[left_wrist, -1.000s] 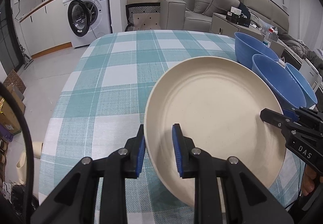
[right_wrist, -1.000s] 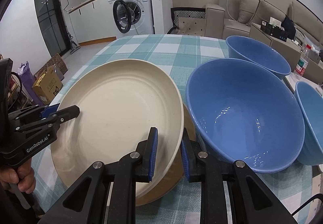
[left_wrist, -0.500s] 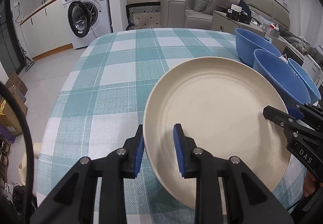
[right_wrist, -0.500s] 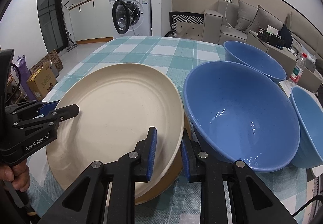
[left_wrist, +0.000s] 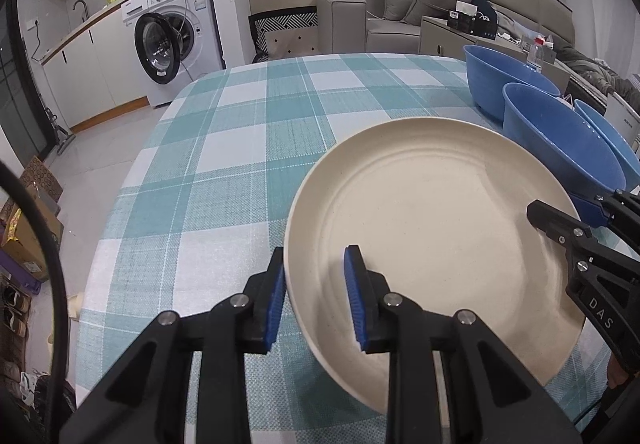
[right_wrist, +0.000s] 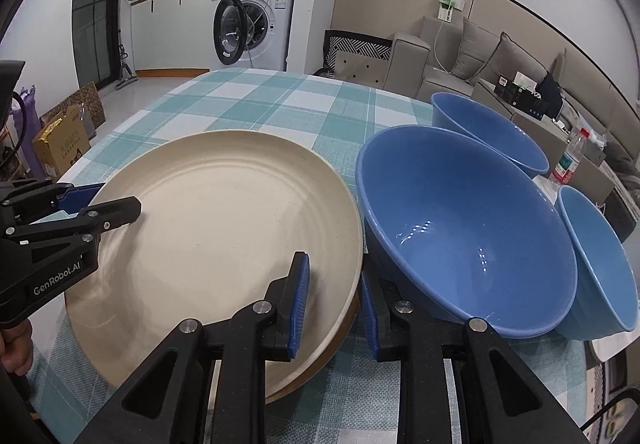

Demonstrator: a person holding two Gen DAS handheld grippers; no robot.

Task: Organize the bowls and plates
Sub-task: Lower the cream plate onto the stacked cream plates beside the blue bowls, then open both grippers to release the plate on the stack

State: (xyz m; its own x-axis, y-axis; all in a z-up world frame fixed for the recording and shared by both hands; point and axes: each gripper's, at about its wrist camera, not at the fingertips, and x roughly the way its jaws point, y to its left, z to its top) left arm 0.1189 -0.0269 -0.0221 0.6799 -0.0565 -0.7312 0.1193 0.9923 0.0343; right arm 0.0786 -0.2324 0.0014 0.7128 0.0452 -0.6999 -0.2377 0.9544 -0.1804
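The round cream plate, matte with faint concentric rings, is clamped at opposite rims by the left gripper and right gripper fingers.

Cream plate, three blue bowls, teal-and-white checked tablecloth, black fingers with blue pads
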